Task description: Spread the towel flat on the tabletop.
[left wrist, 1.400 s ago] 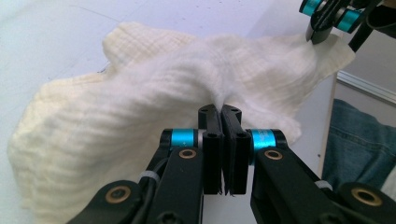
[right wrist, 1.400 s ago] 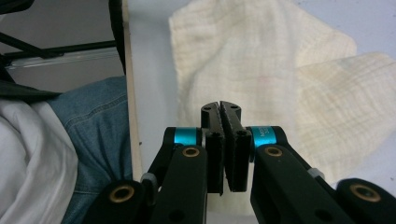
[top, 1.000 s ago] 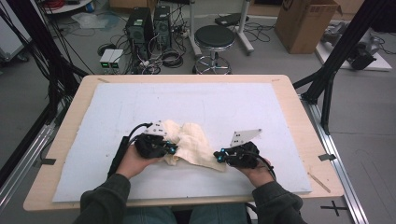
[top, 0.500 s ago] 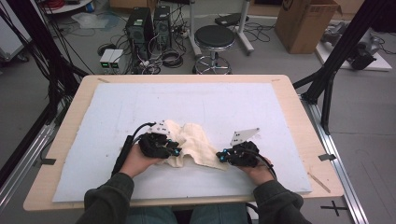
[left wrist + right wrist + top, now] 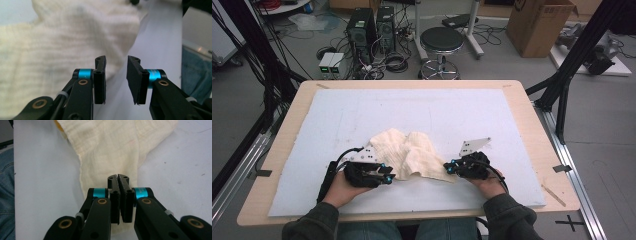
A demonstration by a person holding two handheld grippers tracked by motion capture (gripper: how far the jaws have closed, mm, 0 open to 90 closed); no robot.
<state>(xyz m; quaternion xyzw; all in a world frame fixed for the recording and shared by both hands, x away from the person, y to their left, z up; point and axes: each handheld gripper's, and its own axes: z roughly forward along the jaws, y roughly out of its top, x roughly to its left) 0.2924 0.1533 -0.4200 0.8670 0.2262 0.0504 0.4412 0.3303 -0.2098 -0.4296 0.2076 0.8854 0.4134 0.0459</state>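
**High view: left corner let go, right corner pinched**

Just ahead of the left gripper (image 5: 388,175), whose jaws have just been opening with nothing between, the crumpled cream woven cloth (image 5: 409,155) is lying released; its right corner is kept clenched by the right gripper (image 5: 448,168).

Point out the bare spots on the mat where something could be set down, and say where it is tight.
Free: the far half of the white mat, beyond the cream cloth, plus strips beside each table edge. Crowded: the near middle, where the left gripper, jaws just opened with nothing between them, and the right gripper, shut on the cloth's corner, flank it.
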